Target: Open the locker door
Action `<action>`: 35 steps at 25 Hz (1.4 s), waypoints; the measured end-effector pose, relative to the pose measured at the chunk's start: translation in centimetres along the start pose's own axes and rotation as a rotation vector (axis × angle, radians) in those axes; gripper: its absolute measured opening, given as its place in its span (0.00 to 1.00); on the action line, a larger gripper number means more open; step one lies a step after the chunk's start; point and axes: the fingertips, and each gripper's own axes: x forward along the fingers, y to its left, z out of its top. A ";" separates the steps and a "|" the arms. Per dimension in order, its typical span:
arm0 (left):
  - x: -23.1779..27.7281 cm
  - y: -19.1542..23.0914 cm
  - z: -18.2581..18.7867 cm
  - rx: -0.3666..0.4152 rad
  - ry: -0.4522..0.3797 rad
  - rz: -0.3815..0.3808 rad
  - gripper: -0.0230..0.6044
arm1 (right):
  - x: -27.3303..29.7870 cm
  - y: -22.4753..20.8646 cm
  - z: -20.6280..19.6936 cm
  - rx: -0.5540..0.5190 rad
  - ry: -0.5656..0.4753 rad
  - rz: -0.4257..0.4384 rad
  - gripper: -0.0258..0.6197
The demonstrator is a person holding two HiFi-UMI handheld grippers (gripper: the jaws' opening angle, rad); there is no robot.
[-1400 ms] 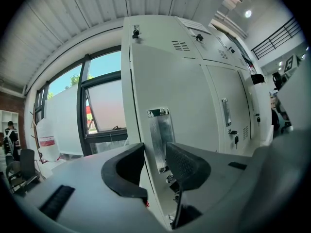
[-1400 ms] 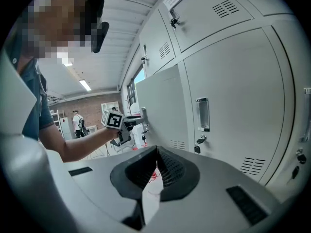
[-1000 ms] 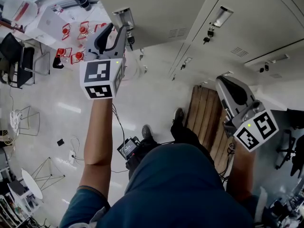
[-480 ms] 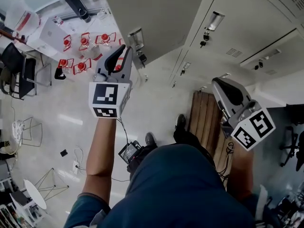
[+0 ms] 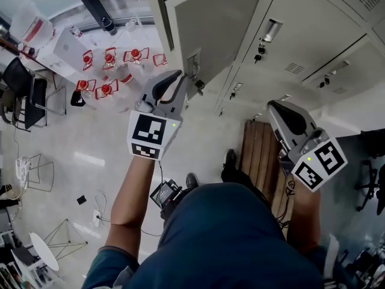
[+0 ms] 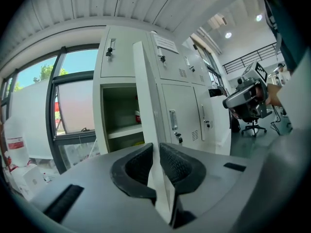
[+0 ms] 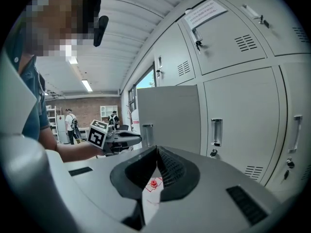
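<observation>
At its free edge, locker door [image 5: 210,29], swung partly open, sat betw. L gripper [image 5: 180,77] jaws, closing onto it. R gripper [image 5: 278,107] clenched, empty, well apart.

Pale grey locker door [image 5: 216,29], black-and-white marker cube [image 5: 149,136], dark blue shirt [image 5: 228,239]

Locker door [image 5: 210,35] top beyond the head view's edge; lower end behind closing left tongs [image 6: 156,147].
</observation>
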 end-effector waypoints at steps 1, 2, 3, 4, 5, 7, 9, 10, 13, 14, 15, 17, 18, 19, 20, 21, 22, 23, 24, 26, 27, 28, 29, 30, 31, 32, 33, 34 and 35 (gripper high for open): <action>-0.2 -0.5 0.1 0.002 -0.002 -0.020 0.13 | -0.1 0.3 0.1 -0.002 -0.002 0.000 0.09; -0.3 -1.1 0.2 0.006 -0.004 -0.041 0.13 | -0.1 0.5 0.2 -0.003 -0.003 0.000 0.09; -0.4 -1.7 0.3 0.011 -0.005 -0.064 0.13 | -0.2 0.7 0.3 -0.004 -0.004 0.000 0.09; -0.6 -2.4 0.4 0.018 -0.007 -0.088 0.13 | -0.2 1.0 0.4 -0.005 -0.005 0.000 0.09; -0.7 -3.1 0.6 0.026 -0.007 -0.112 0.12 | -0.2 1.2 0.4 -0.007 -0.005 -0.001 0.09; -1.1 -4.6 0.9 0.044 -0.011 -0.158 0.09 | -0.2 1.6 0.6 -0.010 -0.007 0.001 0.09; -1.6 -6.1 1.2 0.054 -0.018 -0.200 0.08 | -0.1 2.0 0.8 -0.014 -0.010 0.003 0.09; -2.0 -6.7 1.4 0.057 -0.021 -0.218 0.07 | -0.1 2.2 0.8 -0.015 -0.010 0.003 0.09; -3.3 -7.6 2.0 0.061 -0.035 -0.249 0.07 | -0.1 2.7 1.1 -0.017 -0.013 0.005 0.09; -3.8 -7.6 2.2 0.062 -0.041 -0.254 0.07 | -0.1 2.8 1.2 -0.019 -0.014 0.005 0.10; -4.3 -7.5 2.4 0.062 -0.045 -0.255 0.07 | -0.1 2.9 1.3 -0.020 -0.015 0.005 0.09; -5.4 -7.0 2.7 0.058 -0.049 -0.252 0.07 | -0.1 3.1 1.4 -0.019 -0.018 0.007 0.09; -5.8 -6.8 2.9 0.057 -0.053 -0.250 0.06 | -0.1 3.2 1.5 -0.015 -0.020 0.011 0.09; -6.3 -6.6 3.1 0.056 -0.059 -0.247 0.06 | -0.1 3.3 1.5 -0.008 -0.023 0.017 0.09; -6.7 -6.3 3.4 0.052 -0.064 -0.244 0.06 | -0.2 3.4 1.6 0.002 -0.026 0.024 0.09; -7.1 -6.1 3.7 0.049 -0.070 -0.241 0.06 | -0.2 3.5 1.7 0.011 -0.030 0.032 0.09; -7.5 -5.8 3.9 0.045 -0.074 -0.237 0.06 | -0.2 3.5 1.8 0.019 -0.033 0.039 0.09; -8.0 -5.5 4.1 0.042 -0.077 -0.232 0.06 | -0.2 3.6 1.9 0.022 -0.036 0.043 0.09; -8.4 -5.2 4.2 0.038 -0.076 -0.227 0.06 | -0.2 3.7 2.0 0.022 -0.038 0.045 0.09; -9.3 -4.6 4.3 0.026 -0.070 -0.216 0.06 | -0.1 3.9 2.2 0.016 -0.041 0.046 0.09; -9.6 -4.4 4.3 0.018 -0.066 -0.209 0.06 | -0.1 4.0 2.4 0.010 -0.041 0.047 0.09; -9.9 -4.1 4.2 0.010 -0.061 -0.202 0.06 | -0.1 4.0 2.5 0.004 -0.038 0.049 0.09; -10.2 -3.8 4.1 0.003 -0.057 -0.195 0.06 | -0.1 4.1 2.6 -0.002 -0.036 0.049 0.09; -10.5 -3.4 4.0 -0.003 -0.055 -0.187 0.06 | -0.1 4.1 2.7 -0.008 -0.035 0.048 0.09; -10.7 -3.0 3.9 -0.008 -0.053 -0.178 0.07 | 0.0 4.1 2.8 -0.011 -0.035 0.046 0.09; -11.0 -2.6 3.7 -0.014 -0.049 -0.169 0.06 | 0.0 4.2 2.8 -0.013 -0.035 0.044 0.09; -11.2 -2.1 3.4 -0.020 -0.045 -0.159 0.06 | 0.1 4.2 2.8 -0.014 -0.035 0.042 0.09; -11.4 -1.7 3.1 -0.027 -0.039 -0.150 0.06 | 0.2 4.2 2.8 -0.014 -0.034 0.041 0.09; -11.6 -1.3 2.7 -0.033 -0.033 -0.141 0.06 | 0.4 4.1 2.8 -0.013 -0.032 0.039 0.09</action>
